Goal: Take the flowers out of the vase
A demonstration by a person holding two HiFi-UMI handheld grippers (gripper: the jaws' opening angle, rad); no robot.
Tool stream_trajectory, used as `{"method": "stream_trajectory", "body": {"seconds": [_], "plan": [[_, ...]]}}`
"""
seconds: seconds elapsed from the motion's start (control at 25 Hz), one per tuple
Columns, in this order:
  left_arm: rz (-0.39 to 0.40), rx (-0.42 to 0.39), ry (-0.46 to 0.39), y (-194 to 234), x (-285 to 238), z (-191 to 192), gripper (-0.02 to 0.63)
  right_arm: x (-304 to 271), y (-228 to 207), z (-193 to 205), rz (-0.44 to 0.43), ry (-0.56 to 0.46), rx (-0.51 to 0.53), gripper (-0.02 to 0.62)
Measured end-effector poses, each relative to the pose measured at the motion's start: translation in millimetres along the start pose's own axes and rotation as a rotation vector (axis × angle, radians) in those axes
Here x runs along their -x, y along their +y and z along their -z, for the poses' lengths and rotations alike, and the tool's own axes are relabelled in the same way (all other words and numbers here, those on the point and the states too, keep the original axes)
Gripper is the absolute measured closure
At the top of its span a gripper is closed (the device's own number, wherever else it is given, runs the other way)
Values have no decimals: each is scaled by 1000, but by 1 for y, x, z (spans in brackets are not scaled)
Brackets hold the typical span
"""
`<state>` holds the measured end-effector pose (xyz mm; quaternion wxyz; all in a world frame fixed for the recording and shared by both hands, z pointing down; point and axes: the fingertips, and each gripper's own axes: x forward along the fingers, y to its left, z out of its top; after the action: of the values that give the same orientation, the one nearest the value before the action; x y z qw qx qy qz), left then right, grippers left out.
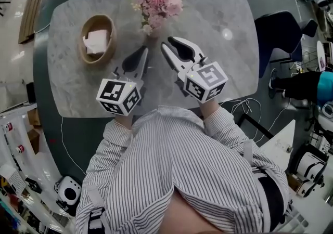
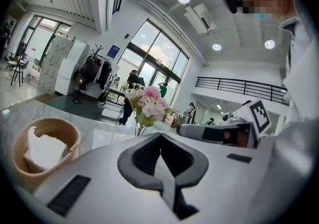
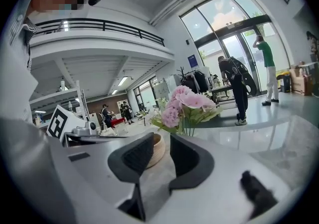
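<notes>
The flowers (image 1: 158,0) stand in the vase (image 1: 149,34) at twelve o'clock on the table (image 1: 229,72), so no removal is done yet. The left gripper (image 1: 142,51), at their seven o'clock, is closed and empty. The right gripper (image 1: 170,44), at five o'clock, is parted around nothing.

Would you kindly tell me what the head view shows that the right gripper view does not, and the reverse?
Only the head view shows the whole marble table, the person's striped shirt and the white paper in the basket. Only the right gripper view shows the tall windows, the balcony railing and people standing beyond the table. Both show the pink flowers, the basket, the right gripper with jaws apart and empty, and the left gripper.
</notes>
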<state>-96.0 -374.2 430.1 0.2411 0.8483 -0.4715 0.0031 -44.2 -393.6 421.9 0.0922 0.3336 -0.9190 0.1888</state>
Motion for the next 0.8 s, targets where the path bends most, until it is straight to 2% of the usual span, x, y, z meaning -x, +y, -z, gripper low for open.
{"method": "stream_trajectory", "body": {"seconds": [0.36, 0.6, 0.8], "plan": [[5, 5, 21, 15, -21, 3, 594, -25, -25, 3, 21, 29, 16, 426], [10, 0, 39, 28, -35, 6, 594, -46, -43, 9, 13, 62, 25, 411], [-3, 28, 53, 38, -44, 11, 594, -62, -52, 17, -8, 93, 22, 398]]}}
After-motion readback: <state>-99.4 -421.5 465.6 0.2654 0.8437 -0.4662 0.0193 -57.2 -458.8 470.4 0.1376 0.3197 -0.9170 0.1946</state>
